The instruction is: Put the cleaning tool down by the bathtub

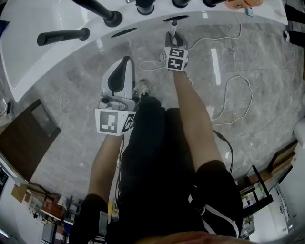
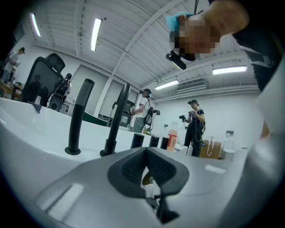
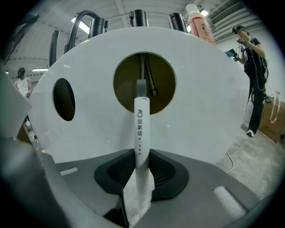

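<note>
The cleaning tool (image 3: 140, 129) is a slim white handle with dark print, and my right gripper (image 3: 141, 164) is shut on it. Its far end points into a round opening (image 3: 144, 82) in the white bathtub's (image 3: 205, 93) side wall. From the head view, the right gripper (image 1: 172, 37) is low by the tub wall (image 1: 57, 19), with the tool (image 1: 174, 27) reaching to a dark slot. My left gripper (image 1: 126, 61) hangs to the left above the marble floor. In its own view the left gripper (image 2: 147, 153) has its pads together with nothing between them.
Black taps (image 1: 102, 10) and a black handle (image 1: 62, 35) stand on the tub rim, with an orange bottle (image 3: 200, 22) there too. A white cable (image 1: 228, 90) loops over the floor at right. A dark board (image 1: 24, 133) lies at left. Other people (image 2: 144, 111) stand beyond.
</note>
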Action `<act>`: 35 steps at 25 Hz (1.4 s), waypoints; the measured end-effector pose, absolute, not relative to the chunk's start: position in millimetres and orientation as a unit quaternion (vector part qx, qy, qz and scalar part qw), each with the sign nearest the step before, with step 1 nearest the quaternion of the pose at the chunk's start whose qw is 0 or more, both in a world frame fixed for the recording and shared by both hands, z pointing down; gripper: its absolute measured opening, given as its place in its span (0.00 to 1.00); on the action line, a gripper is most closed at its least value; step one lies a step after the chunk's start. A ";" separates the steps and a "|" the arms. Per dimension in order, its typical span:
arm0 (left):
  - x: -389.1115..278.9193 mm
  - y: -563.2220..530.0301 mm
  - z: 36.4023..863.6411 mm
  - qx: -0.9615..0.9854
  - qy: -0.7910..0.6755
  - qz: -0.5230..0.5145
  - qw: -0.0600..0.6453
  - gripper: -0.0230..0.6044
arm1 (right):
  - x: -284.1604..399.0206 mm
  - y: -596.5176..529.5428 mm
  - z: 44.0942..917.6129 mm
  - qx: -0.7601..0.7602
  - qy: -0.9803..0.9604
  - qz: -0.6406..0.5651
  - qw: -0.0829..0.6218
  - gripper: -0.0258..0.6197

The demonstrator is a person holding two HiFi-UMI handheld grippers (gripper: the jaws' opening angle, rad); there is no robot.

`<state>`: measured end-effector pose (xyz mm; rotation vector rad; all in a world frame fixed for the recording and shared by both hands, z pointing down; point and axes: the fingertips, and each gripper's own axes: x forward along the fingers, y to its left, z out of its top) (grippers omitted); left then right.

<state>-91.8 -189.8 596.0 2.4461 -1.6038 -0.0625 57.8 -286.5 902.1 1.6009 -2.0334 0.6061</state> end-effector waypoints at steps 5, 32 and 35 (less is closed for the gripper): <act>-88.5 -190.0 596.5 0.836 -0.540 -0.015 0.094 0.05 | 54.3 -288.8 903.7 0.585 -0.744 0.218 0.239 0.19; -97.7 -199.3 598.7 0.830 -0.546 -0.016 0.109 0.05 | 58.1 -282.7 923.4 0.586 -0.728 0.251 0.254 0.29; -99.1 -197.9 592.2 0.829 -0.548 -0.014 0.112 0.05 | 57.9 -277.2 919.2 0.584 -0.726 0.255 0.260 0.30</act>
